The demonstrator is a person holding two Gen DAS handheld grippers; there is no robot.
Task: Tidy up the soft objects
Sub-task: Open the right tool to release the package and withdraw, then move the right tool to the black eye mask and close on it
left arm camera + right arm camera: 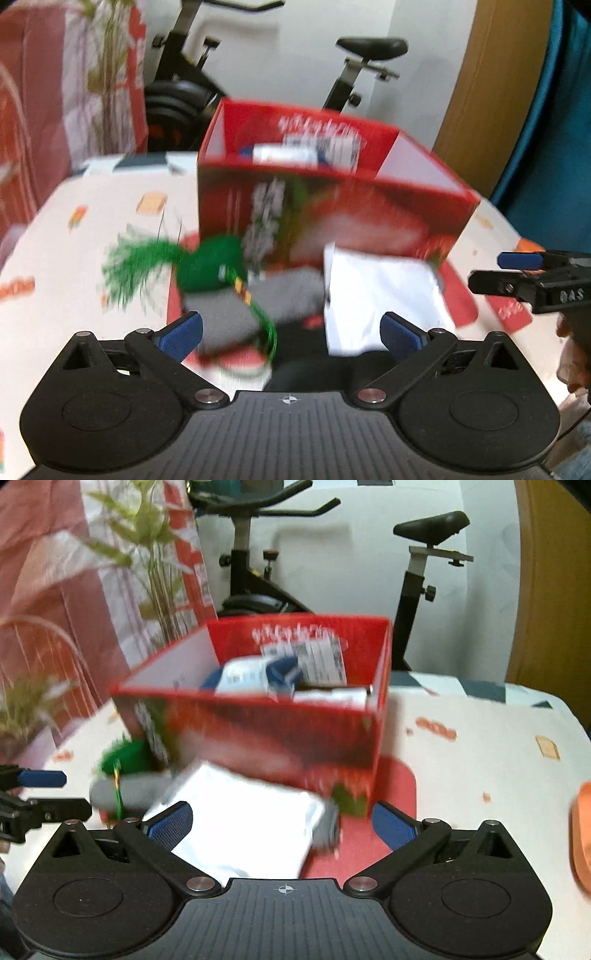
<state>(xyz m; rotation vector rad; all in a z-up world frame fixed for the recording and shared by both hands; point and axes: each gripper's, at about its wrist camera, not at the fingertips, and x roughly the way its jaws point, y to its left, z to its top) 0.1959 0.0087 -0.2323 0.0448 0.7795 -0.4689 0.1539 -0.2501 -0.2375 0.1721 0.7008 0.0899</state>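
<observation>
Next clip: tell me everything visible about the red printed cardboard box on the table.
The red printed cardboard box stands upright and open-topped on the patterned tablecloth, partly on a red mat. Its outside shows strawberry-like artwork and white lettering; the inner walls look pale. Inside lie blue-and-white packets and a white label. A white folded cloth and grey items lie close against its front, a green tasselled item at one corner. Motion blur hides fine print.

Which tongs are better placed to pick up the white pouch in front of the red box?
Probably the right tongs: open, with the white pouch directly between the fingers. For the left tongs, the pouch lies toward their right finger, and the grey item is nearer.
</observation>
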